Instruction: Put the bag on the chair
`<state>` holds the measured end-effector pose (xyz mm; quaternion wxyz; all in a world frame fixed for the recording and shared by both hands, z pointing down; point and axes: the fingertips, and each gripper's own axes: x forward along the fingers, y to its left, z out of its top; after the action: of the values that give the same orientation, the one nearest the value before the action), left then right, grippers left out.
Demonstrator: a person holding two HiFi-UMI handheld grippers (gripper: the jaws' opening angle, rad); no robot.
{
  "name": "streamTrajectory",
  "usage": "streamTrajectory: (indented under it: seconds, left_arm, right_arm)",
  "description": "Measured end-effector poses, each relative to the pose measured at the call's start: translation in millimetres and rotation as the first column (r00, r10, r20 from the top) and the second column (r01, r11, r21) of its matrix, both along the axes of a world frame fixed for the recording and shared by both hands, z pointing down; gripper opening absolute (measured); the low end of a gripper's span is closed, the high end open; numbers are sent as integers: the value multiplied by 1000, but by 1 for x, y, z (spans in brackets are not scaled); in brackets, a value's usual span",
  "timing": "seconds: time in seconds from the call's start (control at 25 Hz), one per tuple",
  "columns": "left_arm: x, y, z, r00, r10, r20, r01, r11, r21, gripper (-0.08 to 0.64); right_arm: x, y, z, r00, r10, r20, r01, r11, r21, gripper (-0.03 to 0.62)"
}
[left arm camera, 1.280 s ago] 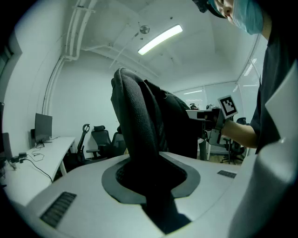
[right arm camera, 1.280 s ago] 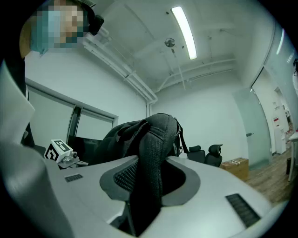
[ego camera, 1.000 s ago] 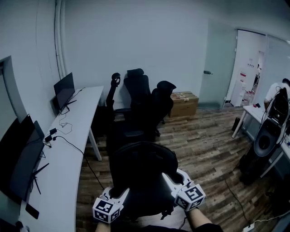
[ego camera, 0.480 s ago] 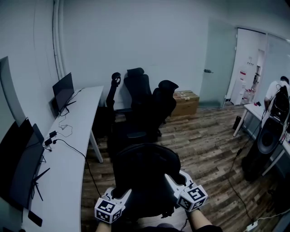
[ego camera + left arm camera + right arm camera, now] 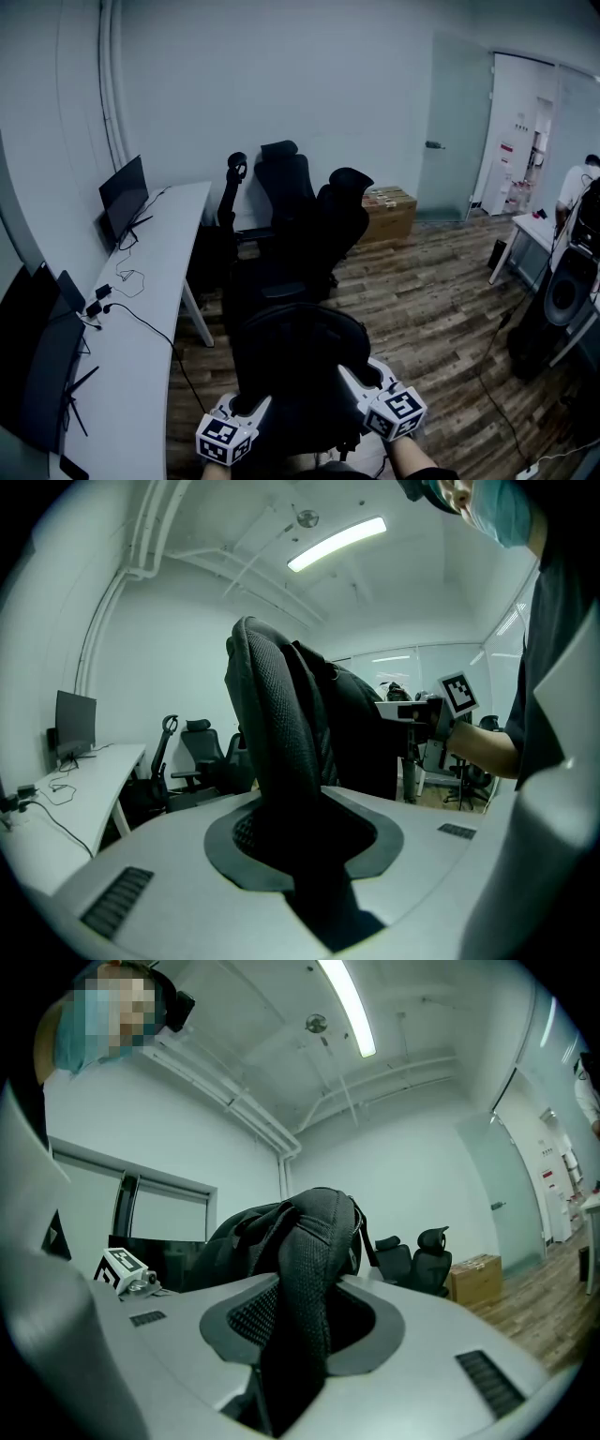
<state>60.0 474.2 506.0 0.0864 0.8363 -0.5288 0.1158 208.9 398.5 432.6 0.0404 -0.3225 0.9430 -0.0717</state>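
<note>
- Far left: a long white tabletop (image 5: 141,309) with a monitor (image 5: 124,195) and some loose cables. It's not part of this job, just don't clip its edge walking past.
- Left claw (image 5: 255,406): clamped on a padded mesh strap (image 5: 281,752) of the bag. The strap fills the whole gap between the jaws, so that looks like a solid hold.
- The bag (image 5: 298,361): a black backpack hanging in the air between the two claws, right in front of the person and low in the head view. It's well short of the chairs and not resting on anything.
- Which way it points: my read is the long axis runs up and away from the person, with the rounded top end toward the chairs and the straps on the near side. It's too dark to tell front from back.
- Chair (image 5: 289,192): a cluster of black office chairs sits straight ahead beside the tabletop, and any of them would do.
- Right claw (image 5: 361,375): same deal, pinched tight on the other mesh strap (image 5: 309,1269).
- This looks like the carry step, and here's how I'd do it:
  - Hold both claws level with each other so the bag doesn't swing.
  - Bring it in high enough to clear the armrests and the seat's front edge.
  - Set the bottom down on the seat and lean it on the backrest.
  - Only let go once the seat takes the weight, otherwise it'll probably slump off.
- Right of that: a cardboard box (image 5: 389,211) by the wall, well out of the way.
</note>
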Motion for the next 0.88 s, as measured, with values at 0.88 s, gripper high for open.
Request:
streamTrajectory:
  seconds: [0.88]
  left_arm:
    - [-20, -226, 18, 998, -61, -14, 61, 998, -14, 117]
  right_arm:
    - [-24, -235, 19, 998, -68, -12, 68, 997, -23, 138]
